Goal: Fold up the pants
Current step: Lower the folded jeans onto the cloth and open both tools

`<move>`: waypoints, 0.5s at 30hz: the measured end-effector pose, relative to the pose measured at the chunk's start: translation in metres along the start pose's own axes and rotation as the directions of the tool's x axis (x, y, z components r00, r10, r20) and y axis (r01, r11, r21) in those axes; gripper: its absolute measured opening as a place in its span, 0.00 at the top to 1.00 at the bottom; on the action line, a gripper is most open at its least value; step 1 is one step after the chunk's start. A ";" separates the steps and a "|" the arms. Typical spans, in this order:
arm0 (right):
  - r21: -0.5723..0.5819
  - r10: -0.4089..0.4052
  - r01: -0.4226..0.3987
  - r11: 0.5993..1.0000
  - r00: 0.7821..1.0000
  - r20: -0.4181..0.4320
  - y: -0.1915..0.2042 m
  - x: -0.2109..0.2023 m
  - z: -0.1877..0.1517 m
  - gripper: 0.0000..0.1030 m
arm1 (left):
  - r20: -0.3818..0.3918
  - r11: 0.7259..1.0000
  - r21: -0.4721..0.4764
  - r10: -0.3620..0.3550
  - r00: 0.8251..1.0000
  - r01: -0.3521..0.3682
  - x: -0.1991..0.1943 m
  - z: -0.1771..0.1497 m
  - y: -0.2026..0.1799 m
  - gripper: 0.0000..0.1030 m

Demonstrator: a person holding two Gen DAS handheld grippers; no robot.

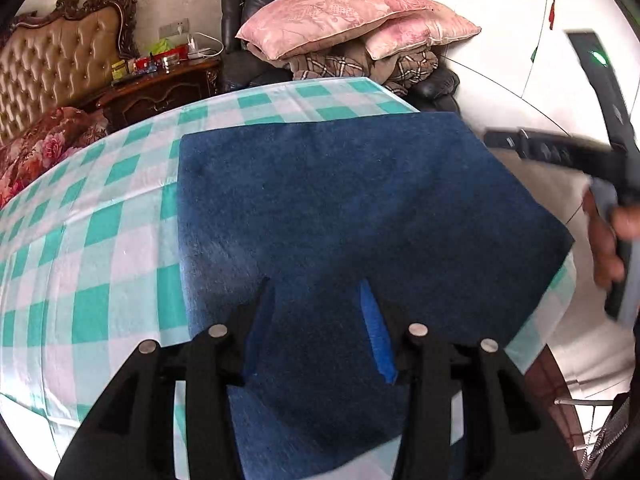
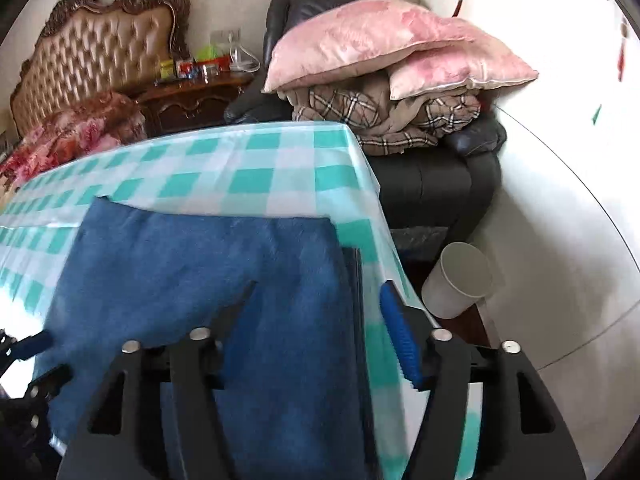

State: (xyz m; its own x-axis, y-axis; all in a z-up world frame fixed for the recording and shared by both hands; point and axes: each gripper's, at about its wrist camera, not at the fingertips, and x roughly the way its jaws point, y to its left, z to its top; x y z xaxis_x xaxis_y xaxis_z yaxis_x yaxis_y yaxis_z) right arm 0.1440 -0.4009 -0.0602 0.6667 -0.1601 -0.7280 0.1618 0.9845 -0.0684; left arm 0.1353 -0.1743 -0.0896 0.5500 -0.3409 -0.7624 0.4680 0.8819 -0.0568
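Note:
The blue pants [image 1: 340, 200] lie folded into a flat rectangle on the table with the teal and white checked cloth [image 1: 100, 220]. My left gripper [image 1: 316, 292] hovers over their near part, jaws apart, nothing pinched between the blue pads. At the right of the left wrist view a hand holds my right gripper [image 1: 504, 142], blurred, off the pants' right edge. In the right wrist view my right gripper [image 2: 320, 288] stands open, with the right edge of the pants [image 2: 200, 260] lying in the gap below it, near the table's corner. The left gripper [image 2: 44, 360] shows at the lower left.
A white paper cup [image 2: 460, 280] stands on the floor by the table's right corner. Behind the table a dark armchair [image 2: 440, 184] carries pink pillows [image 2: 380, 36] and a plaid blanket. A wooden nightstand [image 1: 160, 84] and a tufted headboard [image 1: 60, 52] are at the back left.

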 end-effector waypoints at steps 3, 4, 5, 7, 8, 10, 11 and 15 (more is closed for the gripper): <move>-0.016 -0.056 0.055 0.998 0.995 -0.080 0.007 0.008 -0.031 0.36 | -0.021 1.000 0.005 0.007 1.000 -0.007 0.002 -0.009 0.001 0.48; -0.023 -0.075 0.073 0.997 0.993 -0.093 0.007 0.009 -0.037 0.36 | -0.017 1.000 0.008 0.011 1.000 -0.011 -0.001 -0.010 0.001 0.48; -0.016 -0.077 0.075 0.997 0.993 -0.087 0.006 0.008 -0.042 0.32 | -0.010 1.000 0.010 0.023 1.000 -0.023 -0.004 -0.012 0.002 0.47; 0.031 -0.078 0.081 0.996 0.993 -0.092 -0.003 0.002 -0.047 0.28 | -0.004 1.000 0.000 0.030 1.000 -0.030 -0.010 -0.013 0.005 0.46; 0.053 -0.082 0.088 0.995 0.992 -0.095 -0.007 -0.001 -0.048 0.27 | 0.000 0.999 -0.010 0.035 0.999 -0.035 -0.013 -0.012 0.008 0.46; 0.089 -0.113 0.121 0.989 0.989 -0.093 -0.012 -0.010 -0.048 0.27 | 0.006 0.999 -0.021 0.046 0.999 -0.046 -0.020 -0.011 0.011 0.44; 0.098 -0.119 0.128 0.987 0.989 -0.092 -0.013 -0.013 -0.050 0.27 | 0.008 0.998 -0.023 0.052 0.999 -0.052 -0.023 -0.011 0.012 0.43; 0.097 -0.115 0.122 0.988 0.990 -0.077 -0.003 -0.028 -0.053 0.27 | 0.019 0.998 -0.024 0.057 0.998 -0.057 -0.035 -0.013 0.014 0.41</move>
State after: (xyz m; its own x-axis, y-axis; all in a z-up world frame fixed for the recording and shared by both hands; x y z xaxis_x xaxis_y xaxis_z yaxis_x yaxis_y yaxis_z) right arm 0.0866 -0.3960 -0.0755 0.5853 -0.2662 -0.7659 0.3117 0.9459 -0.0906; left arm 0.1132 -0.1459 -0.0721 0.5887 -0.2959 -0.7523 0.4194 0.9073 -0.0287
